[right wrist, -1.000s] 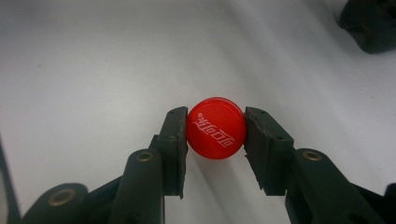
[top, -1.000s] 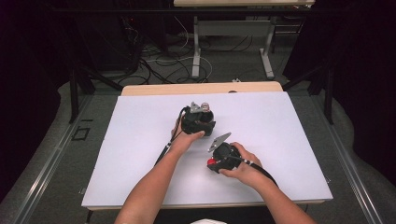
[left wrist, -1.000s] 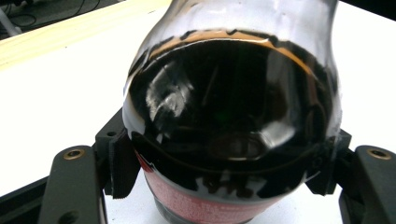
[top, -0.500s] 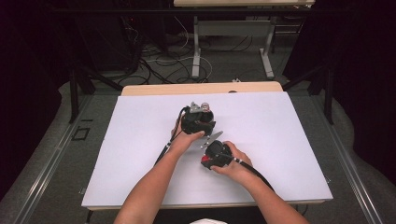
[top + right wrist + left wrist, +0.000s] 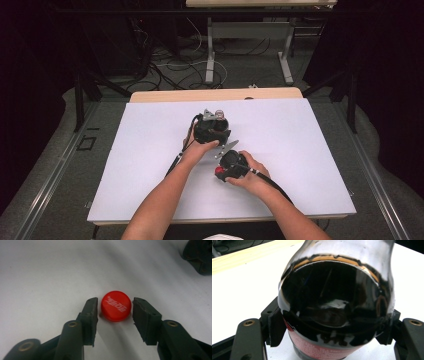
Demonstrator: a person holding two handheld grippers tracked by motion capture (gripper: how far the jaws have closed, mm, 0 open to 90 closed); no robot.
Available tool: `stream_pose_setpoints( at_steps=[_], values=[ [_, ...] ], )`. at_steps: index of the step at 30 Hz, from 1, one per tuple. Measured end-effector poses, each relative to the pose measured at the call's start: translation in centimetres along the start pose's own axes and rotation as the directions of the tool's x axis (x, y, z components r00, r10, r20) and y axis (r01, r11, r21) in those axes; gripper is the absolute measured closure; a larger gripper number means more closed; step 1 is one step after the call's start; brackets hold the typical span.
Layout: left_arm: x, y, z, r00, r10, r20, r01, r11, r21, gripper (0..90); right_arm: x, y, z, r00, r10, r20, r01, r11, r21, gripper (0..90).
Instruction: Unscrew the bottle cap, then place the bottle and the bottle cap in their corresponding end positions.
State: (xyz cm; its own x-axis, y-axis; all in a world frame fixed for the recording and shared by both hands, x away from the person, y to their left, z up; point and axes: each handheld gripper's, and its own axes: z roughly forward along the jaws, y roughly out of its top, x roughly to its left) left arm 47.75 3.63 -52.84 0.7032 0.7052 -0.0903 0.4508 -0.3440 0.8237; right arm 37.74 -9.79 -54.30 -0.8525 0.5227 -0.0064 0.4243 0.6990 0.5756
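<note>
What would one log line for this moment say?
left gripper: shut on cola bottle | right gripper: opening, red cap between fingers, untouched, on table

High view: fixed above the person's side, facing forward and down, far enough to take in the whole white surface (image 5: 150,150) and the floor beyond. Left gripper view: rides the left tool (image 5: 212,131), looking along its 2 jaws, very near a dark bottle (image 5: 337,307). Right gripper view: rides the right tool (image 5: 231,167), looking steeply down at close range onto a red cap (image 5: 116,306). All 3 views share the white surface; the red cap also appears in the high view.
</note>
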Motion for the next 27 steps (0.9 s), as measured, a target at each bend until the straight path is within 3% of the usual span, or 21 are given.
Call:
stream_pose_setpoints(
  at_steps=[3, 8, 10, 13, 15, 16, 20, 25, 26, 27],
  values=[
    [0.1, 0.1, -0.3, 0.9999, -0.011, 0.006, 0.011, 0.9999, 0.0, 26.6, 0.2, 0.0, -0.2, 0.9999, -0.006, 0.011, 0.006, 1.0, -0.012, 44.1],
    [0.3, 0.3, -1.3, 0.9993, -0.034, 0.014, 0.034, 0.9992, -0.022, 23.1, 0.6, 0.1, -1.1, 0.9993, -0.027, 0.028, 0.028, 0.998, -0.053, 41.0],
    [0.4, 0.4, -1.8, 0.9974, -0.065, 0.03, 0.066, 0.9973, -0.033, 20.9, 0.8, 0.1, -1.7, 0.9989, -0.023, 0.04, 0.026, 0.997, -0.07, 39.8],
    [0.6, 0.3, -2.6, 0.9975, -0.064, 0.028, 0.065, 0.9975, -0.027, 17.7, 0.7, -0.1, -2.9, 0.9989, 0.016, 0.043, -0.011, 0.995, -0.097, 36.8],
    [0.8, 0.3, -3.4, 0.998, -0.055, 0.033, 0.055, 0.9985, -0.008, 16.2, 0.3, -0.2, -3.6, 0.998, 0.025, 0.057, -0.017, 0.99, -0.14, 28.0],
    [0.8, 0.1, -3.6, 0.9974, -0.065, 0.033, 0.066, 0.9972, -0.037, 16.2, 0.1, -0.3, -3.8, 0.9972, 0.028, 0.07, -0.016, 0.986, -0.164, 24.2],
    [1.3, -0.3, -5.4, 0.9959, -0.082, 0.04, 0.084, 0.9948, -0.058, 16.0, -1.0, -1.0, -5.2, 0.9932, 0.086, 0.078, -0.068, 0.975, -0.214, 17.9],
    [1.9, -1.3, -8.0, 0.9909, -0.123, 0.055, 0.127, 0.9892, -0.073, 11.4, -2.4, -2.6, -6.9, 0.9748, 0.189, 0.119, -0.146, 0.944, -0.296, 14.8],
    [2.0, -1.5, -8.4, 0.9895, -0.136, 0.05, 0.14, 0.9868, -0.082, 11.3, -2.7, -2.9, -7.4, 0.9707, 0.205, 0.125, -0.161, 0.942, -0.294, 14.7],
    [2.1, -1.7, -8.9, 0.9892, -0.139, 0.047, 0.142, 0.987, -0.075, 10.7, -3.0, -3.3, -7.7, 0.9649, 0.224, 0.137, -0.171, 0.932, -0.319, 14.2]
  ],
)
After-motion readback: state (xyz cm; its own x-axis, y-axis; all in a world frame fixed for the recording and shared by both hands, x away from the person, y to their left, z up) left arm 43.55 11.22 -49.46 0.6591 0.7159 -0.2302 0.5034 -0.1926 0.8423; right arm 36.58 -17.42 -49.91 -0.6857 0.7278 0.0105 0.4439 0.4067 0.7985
